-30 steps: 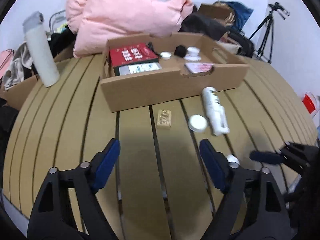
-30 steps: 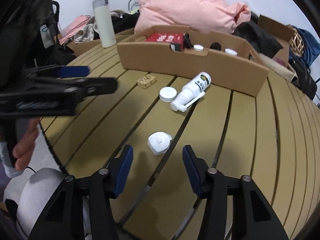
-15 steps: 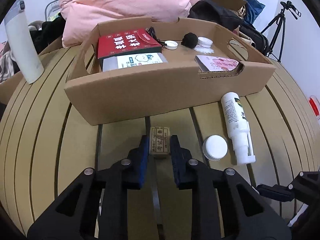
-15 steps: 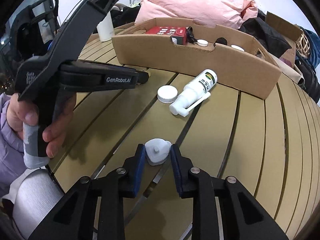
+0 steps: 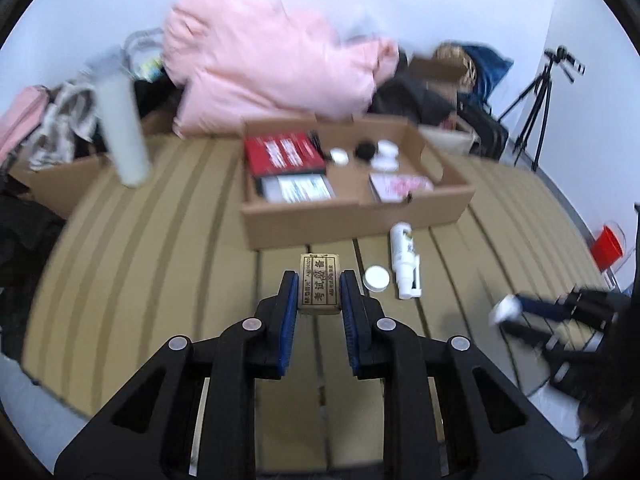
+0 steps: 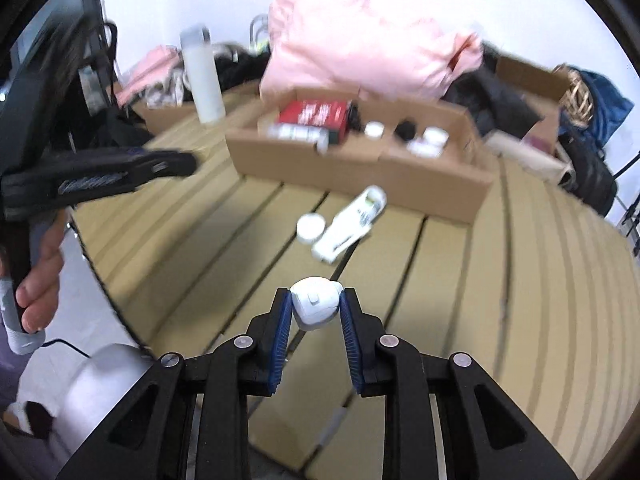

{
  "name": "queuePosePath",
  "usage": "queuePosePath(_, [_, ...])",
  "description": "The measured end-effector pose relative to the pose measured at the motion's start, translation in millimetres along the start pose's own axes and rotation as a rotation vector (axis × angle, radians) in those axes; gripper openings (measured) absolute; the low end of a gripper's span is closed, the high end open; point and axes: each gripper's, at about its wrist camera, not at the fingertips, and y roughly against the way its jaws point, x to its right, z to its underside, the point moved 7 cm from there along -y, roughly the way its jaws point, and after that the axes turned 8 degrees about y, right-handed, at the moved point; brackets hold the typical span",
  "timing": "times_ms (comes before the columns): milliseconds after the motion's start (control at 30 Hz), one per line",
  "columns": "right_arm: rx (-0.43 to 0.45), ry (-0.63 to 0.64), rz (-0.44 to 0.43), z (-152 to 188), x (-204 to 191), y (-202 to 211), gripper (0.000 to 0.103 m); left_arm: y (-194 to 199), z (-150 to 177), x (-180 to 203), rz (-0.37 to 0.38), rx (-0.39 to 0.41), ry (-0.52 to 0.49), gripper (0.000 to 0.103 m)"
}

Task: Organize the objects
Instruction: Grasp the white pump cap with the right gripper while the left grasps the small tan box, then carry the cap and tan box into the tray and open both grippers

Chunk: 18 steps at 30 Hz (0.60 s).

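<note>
My left gripper (image 5: 319, 288) is shut on a small tan box (image 5: 320, 282) with printed characters and holds it above the slatted table (image 5: 160, 248). My right gripper (image 6: 316, 306) is shut on a small white case (image 6: 314, 306), lifted off the table; it also shows in the left wrist view (image 5: 506, 308). A cardboard tray (image 5: 352, 216) behind holds a red box (image 5: 282, 152), a white packet, a pink packet and small jars. A white spray bottle (image 5: 404, 260) and a round white lid (image 5: 377, 278) lie in front of the tray.
A tall white flask (image 5: 122, 132) stands at the back left. A pink jacket (image 5: 272, 64) and dark bags lie behind the tray. A tripod (image 5: 540, 108) stands at the right. The table's near edge (image 6: 108, 280) is by the person's hand.
Both grippers closed on their objects and lifted them off the table. The views have pulled back and up from the tray.
</note>
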Motion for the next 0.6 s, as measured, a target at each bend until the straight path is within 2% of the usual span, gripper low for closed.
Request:
queuePosePath(100, [0.075,-0.016,0.004,-20,14,53,0.028,44,-14,-10,0.017,0.022,0.037,0.018])
queuePosePath(233, [0.162,0.0,0.027,-49,29,123,0.028,89,-30,-21,-0.032,0.049,0.057,0.018])
queuePosePath(300, [0.197,0.036,0.062,-62,37,159,0.028,107,-41,-27,0.005,0.06,0.087,0.018])
queuePosePath(367, [0.224,0.061,0.093,-72,45,189,0.028,117,-50,-31,0.034,0.054,0.113,0.018])
queuePosePath(500, [0.28,0.081,0.152,-99,66,242,0.028,143,-79,-35,-0.027,0.105,0.088,0.018])
queuePosePath(600, [0.31,0.075,0.157,-125,83,275,0.028,159,-103,-30,0.013,0.131,0.097,0.018])
